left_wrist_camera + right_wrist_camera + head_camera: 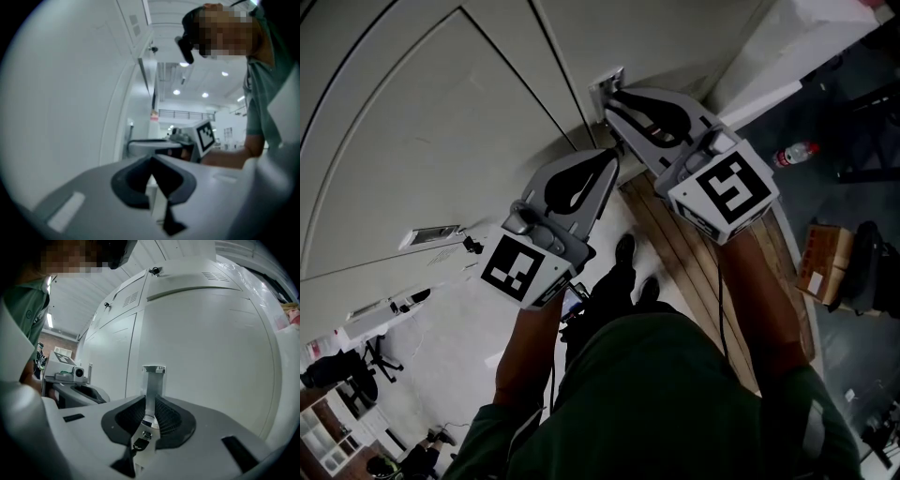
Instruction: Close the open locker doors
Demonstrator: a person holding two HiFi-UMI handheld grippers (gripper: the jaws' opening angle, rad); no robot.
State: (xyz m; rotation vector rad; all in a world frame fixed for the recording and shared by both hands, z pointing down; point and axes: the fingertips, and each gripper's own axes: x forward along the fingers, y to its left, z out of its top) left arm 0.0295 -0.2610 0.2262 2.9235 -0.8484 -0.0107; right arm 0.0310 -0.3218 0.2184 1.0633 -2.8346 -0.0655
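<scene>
Our right claw is clamped on the silver metal latch handle of the white metal locker door, with both jaws pinching its upright bar. Our left claw sits at 8 o'clock from it. Its jaws meet at the tips close to the door face, though we cannot tell whether they touch it. Dark door seams run toward 11 o'clock. At 5 o'clock, brown wooden floor planks lie open beside our black shoes.

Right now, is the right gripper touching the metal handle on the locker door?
Touching. The right gripper view shows the right gripper with both ribbed pads closed against the metal handle on the white locker door.
</scene>
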